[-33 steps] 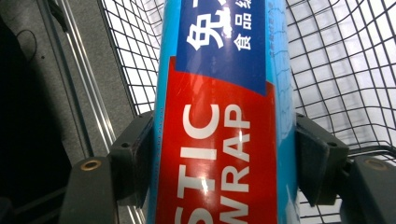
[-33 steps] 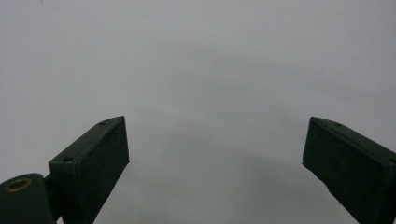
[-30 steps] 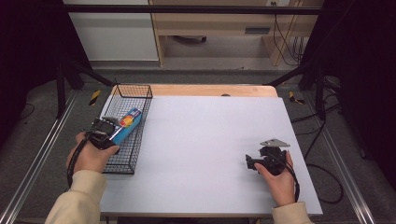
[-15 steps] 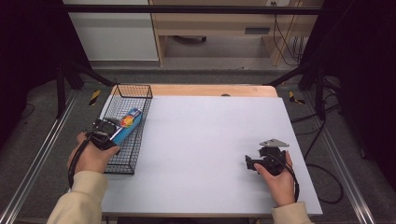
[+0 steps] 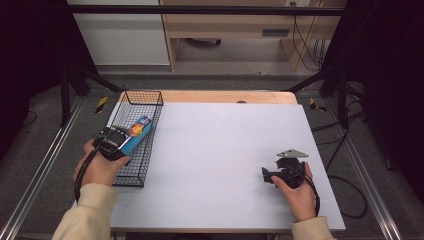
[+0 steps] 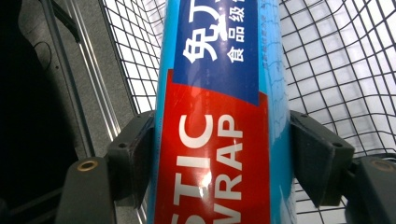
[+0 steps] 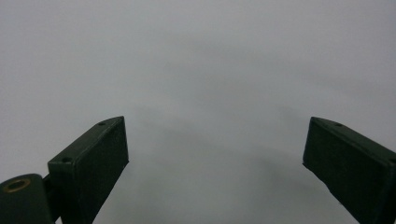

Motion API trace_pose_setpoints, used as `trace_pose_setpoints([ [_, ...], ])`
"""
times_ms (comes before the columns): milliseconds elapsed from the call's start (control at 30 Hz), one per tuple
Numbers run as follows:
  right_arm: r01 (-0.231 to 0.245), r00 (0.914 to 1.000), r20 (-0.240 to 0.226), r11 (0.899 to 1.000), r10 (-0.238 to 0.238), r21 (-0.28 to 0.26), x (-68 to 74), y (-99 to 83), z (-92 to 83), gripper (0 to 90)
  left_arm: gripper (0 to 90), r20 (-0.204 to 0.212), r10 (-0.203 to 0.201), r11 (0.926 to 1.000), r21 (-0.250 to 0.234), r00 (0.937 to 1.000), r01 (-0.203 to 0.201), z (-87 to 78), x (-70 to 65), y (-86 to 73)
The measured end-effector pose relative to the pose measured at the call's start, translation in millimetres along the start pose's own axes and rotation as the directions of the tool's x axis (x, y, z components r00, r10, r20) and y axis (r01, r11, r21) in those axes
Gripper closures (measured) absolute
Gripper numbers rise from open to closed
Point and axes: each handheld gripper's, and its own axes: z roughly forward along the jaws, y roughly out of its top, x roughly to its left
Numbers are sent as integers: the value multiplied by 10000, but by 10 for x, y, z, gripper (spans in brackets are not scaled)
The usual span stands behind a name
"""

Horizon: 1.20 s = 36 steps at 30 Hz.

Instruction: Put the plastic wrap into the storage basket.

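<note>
Even overhead light on white desk (image 5: 225, 150), surface bright, no hard shadows. Surroundings fall off to near black at left and right edges of high view; floor dim grey. High view soft, low in detail. Left gripper view: plastic wrap box (image 6: 219, 130) very close, lettering slightly blurred, small glare spot on red label, wire basket (image 6: 336, 70) mesh bowed by lens. Right gripper view: flat grey, faint soft shadow between fingers (image 7: 93, 163).

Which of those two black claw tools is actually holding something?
The left gripper, over the black wire basket. A blue plastic-wrap box with a red label sits between its jaws, which have just been opening. The right gripper gapes over the white tabletop.
</note>
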Motion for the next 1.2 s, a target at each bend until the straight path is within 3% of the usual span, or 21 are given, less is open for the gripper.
trace_pose_setpoints([
  [167,16,10000,-14,10000,-16,-6,0,0,2,71,275,-34,7,9999,-133,10000,-7,-12,-6,-1],
  [300,-14,10000,-15,10000,14,-8,-2,1,0,71,162,-172,-7,9978,-655,9999,-4,-84,-45,-24],
  [433,11,10000,9,10000,-11,0,-7,-1,-4,71,108,-291,-48,9917,-1284,9996,10,-185,-90,-55],
  [567,15,10000,57,10000,-15,-51,-20,-5,-9,70,85,-301,-41,9801,-1987,9995,-20,-313,-123,-76],
  [767,1,9999,147,9999,1,-136,-37,-1,-21,64,61,86,179,9519,-3059,9998,-144,-511,-217,-85],
  [800,1,9999,147,9999,1,-136,-37,-1,-21,64,54,86,179,9519,-3059,9998,-144,-511,-217,-85],
  [833,-4,9999,161,9999,6,-157,-36,0,-24,62,54,279,222,9406,-3394,9994,-114,-554,-253,-86],
  [933,5,9998,206,9994,2,-351,-55,-3,-58,55,53,545,536,9172,-3974,9971,-275,-644,-344,-75],
  [967,19,9997,246,9991,-9,-418,-63,-3,-66,53,53,596,601,9125,-4079,9964,-306,-655,-366,-67],
  [1000,8,9996,274,9989,5,-475,-68,-5,-73,53,53,706,739,9015,-4313,9948,-363,-681,-403,-54],
  [1067,-43,9994,339,9985,61,-544,-80,-4,-83,53,53,784,901,8974,-4387,9928,-468,-696,-421,-41],
  [1100,-40,9994,327,9978,62,-666,-87,-4,-95,52,50,1014,1068,8859,-4613,9891,-484,-711,-455,-9],
  [1200,-8,9995,317,9967,34,-812,-89,-3,-113,51,46,1203,1481,8653,-4963,9816,-697,-718,-515,62],
])
